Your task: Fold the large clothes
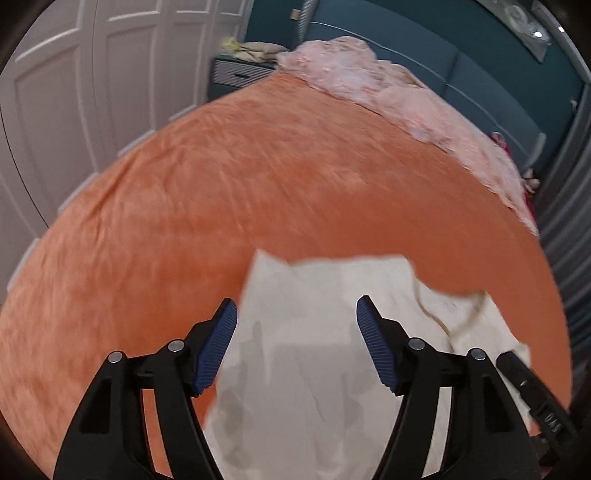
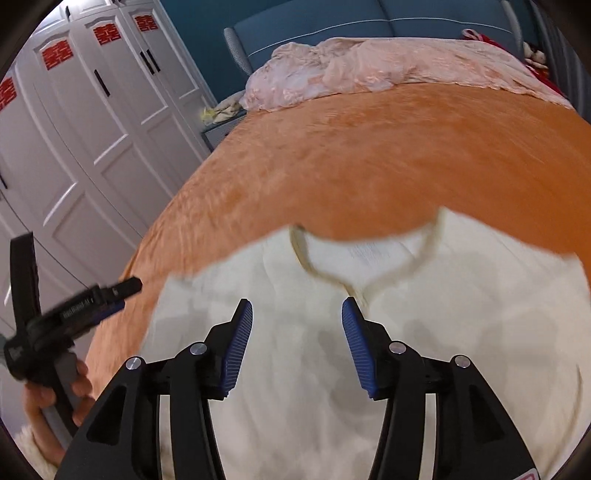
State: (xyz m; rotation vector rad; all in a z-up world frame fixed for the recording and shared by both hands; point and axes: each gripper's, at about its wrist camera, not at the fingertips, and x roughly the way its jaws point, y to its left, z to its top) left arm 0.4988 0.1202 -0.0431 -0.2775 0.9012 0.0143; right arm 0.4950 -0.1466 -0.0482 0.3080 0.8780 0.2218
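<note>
- We see our left gripper point(image 1: 296, 314) with its jaws spread wide and nothing between the blue ribbed pads point(image 1: 216, 345); it holds nothing and hangs above the cloth without touching it.
- We see our right gripper point(image 2: 297, 314) likewise parted, a little less wide, its blue pads point(image 2: 236, 347) clear of the fabric, gripping nothing.
- Under both grippers lies the cream garment point(image 2: 332, 369), spread on the bed; in the right wrist view its V-shaped neckline point(image 2: 354, 266) sits at twelve o'clock from the gripper, just beyond the fingertips.
- In the left wrist view the cream garment point(image 1: 314, 369) fills the space from the gripper out to twelve o'clock, with a rumpled, seamed edge at about two o'clock.
- At nine o'clock in the right wrist view we see our left hand point(image 2: 55, 391) wrapped around the handle of the other gripper, with a fuzzy pale sleeve point(image 2: 31, 454) at the wrist.
- The orange blanket point(image 1: 258, 166) covers the bed all round the garment.
- At twelve to one o'clock, far off, a crumpled pink quilt point(image 2: 369, 70) lies against the blue headboard point(image 2: 314, 26).
- At ten o'clock stands a white wardrobe point(image 2: 92, 129) with red paper emblems on its doors; beside it a small nightstand point(image 1: 236, 74) carries a heap of pale cloth, whose contents we cannot make out.
</note>
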